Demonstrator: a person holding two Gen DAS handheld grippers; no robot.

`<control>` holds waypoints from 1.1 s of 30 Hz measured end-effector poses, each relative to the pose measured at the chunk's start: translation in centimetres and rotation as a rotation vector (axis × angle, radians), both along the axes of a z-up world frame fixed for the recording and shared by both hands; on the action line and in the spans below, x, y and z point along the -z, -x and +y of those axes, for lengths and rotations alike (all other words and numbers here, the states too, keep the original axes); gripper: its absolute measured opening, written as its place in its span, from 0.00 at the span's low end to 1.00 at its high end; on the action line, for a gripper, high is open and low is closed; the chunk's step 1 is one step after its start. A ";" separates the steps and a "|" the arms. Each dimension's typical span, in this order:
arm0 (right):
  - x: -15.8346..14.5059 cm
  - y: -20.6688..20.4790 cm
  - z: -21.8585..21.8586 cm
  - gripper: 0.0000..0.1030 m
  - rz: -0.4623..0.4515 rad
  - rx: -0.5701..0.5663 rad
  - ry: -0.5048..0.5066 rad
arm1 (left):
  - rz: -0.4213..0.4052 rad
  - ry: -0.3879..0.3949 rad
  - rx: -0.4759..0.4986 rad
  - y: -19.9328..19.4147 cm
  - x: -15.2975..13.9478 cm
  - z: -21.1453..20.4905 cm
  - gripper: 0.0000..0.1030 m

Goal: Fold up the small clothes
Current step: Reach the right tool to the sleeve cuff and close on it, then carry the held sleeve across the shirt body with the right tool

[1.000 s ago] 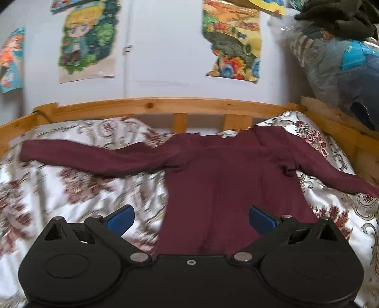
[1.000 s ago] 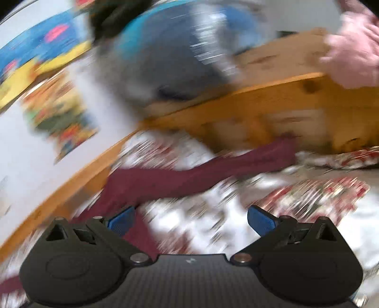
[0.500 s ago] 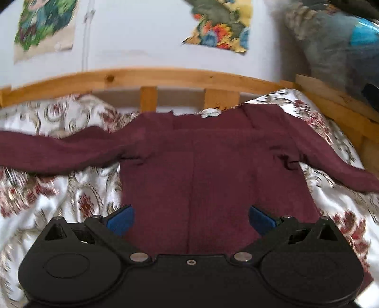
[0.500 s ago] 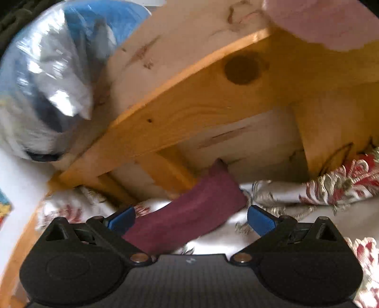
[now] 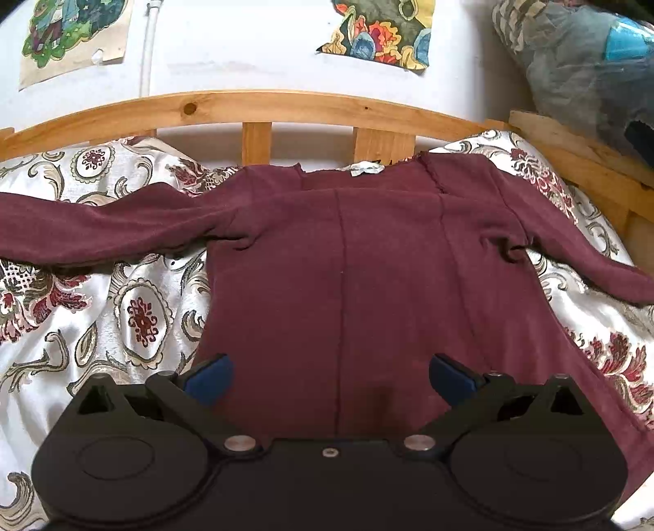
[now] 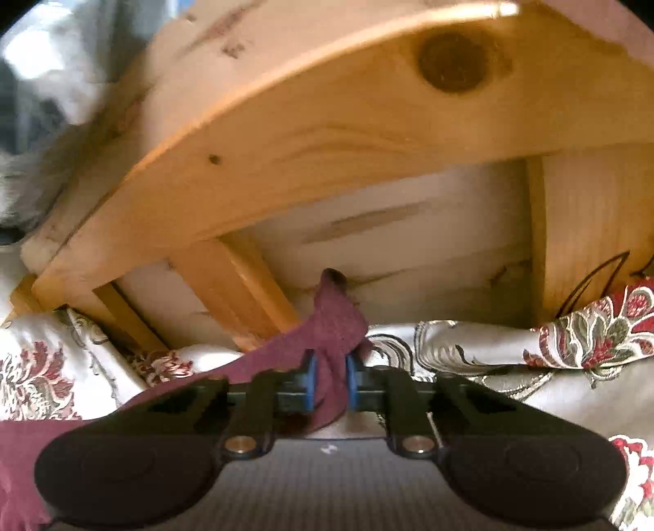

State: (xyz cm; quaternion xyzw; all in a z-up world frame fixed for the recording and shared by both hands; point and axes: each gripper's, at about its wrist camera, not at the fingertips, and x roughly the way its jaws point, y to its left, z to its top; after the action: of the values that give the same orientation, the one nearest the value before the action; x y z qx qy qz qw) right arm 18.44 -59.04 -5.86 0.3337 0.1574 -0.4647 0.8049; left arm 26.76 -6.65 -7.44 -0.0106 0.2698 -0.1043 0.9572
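1. Left wrist view: the left gripper (image 5: 330, 373) hangs over the lower body of the maroon shirt (image 5: 368, 286), jaws spread wide with nothing between them; the shirt lies flat on the patterned bedspread (image 5: 122, 310), both sleeves out sideways, collar toward the wooden bed rail (image 5: 253, 106); wall posters (image 5: 380, 32) beyond.
2. Right wrist view alone shows the grip: the right gripper (image 6: 329, 382) is pinched onto the sleeve end (image 6: 333, 322); the wooden frame (image 6: 327, 134) looms just behind.

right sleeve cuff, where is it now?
In the right wrist view, the sleeve cuff sits centre frame, pinched in the right gripper, just below the wooden bed rail.
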 end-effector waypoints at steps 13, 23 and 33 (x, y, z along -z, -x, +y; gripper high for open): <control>-6.8 -7.9 17.9 0.09 -0.070 -0.542 0.676 | 0.025 0.090 -0.130 0.1 -2.4 2.5 0.99; -4.0 -9.7 34.5 0.09 0.001 -1.212 1.005 | -0.009 0.172 -0.241 0.6 -4.6 5.8 0.99; 0.2 -7.3 39.2 0.10 0.102 -1.519 1.042 | -0.014 0.215 -0.272 0.7 -4.3 7.0 0.99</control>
State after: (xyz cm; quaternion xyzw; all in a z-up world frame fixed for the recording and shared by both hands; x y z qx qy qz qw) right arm 25.73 -19.86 -6.06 -0.2845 0.1403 0.1621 0.9344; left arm 26.04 0.32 -3.13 -0.1486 0.2465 -0.0021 0.9577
